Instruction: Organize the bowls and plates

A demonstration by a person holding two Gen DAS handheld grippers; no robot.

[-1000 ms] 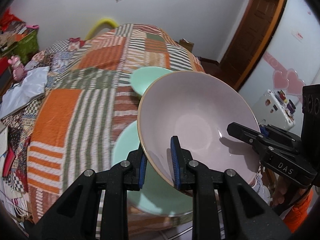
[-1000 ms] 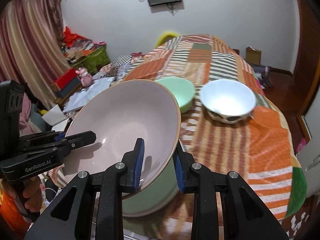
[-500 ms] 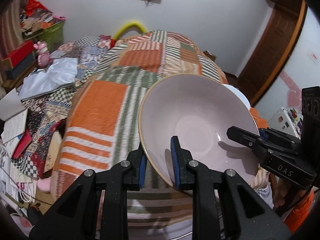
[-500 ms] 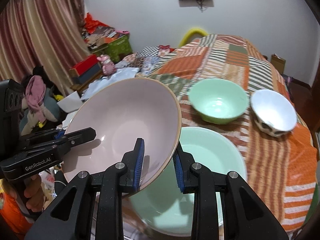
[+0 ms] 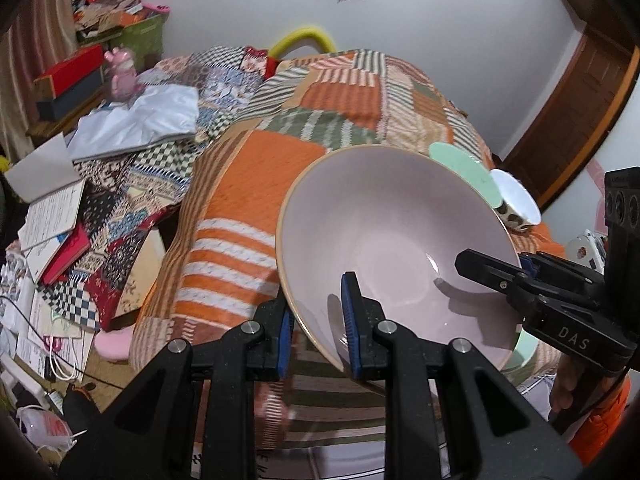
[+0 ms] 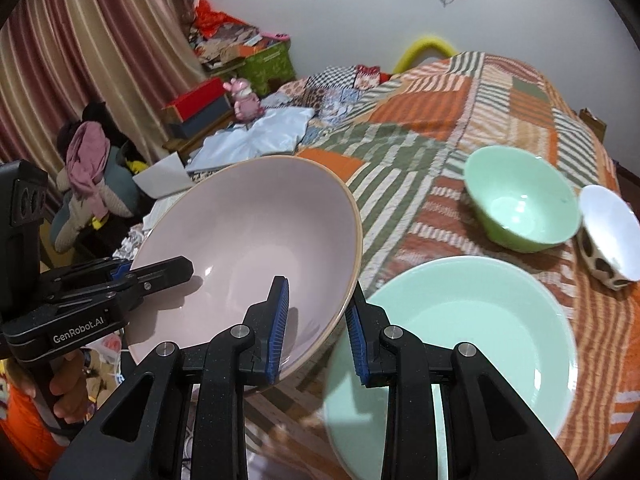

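I hold a large pink bowl [image 6: 256, 248] tilted in the air above the bed's [image 6: 452, 120] near edge, my left gripper [image 5: 316, 320] and right gripper [image 6: 316, 320] each clamped on opposite rims. On the quilt sit a big green bowl [image 6: 480, 336], a smaller green bowl [image 6: 524, 204] and a white bowl [image 6: 612, 228].

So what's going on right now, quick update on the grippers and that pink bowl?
Left gripper and right gripper both clamped on the pink bowl's rim, opposite sides. Bowl held tilted, off the bed. Large green plate beside it, nothing blocking.
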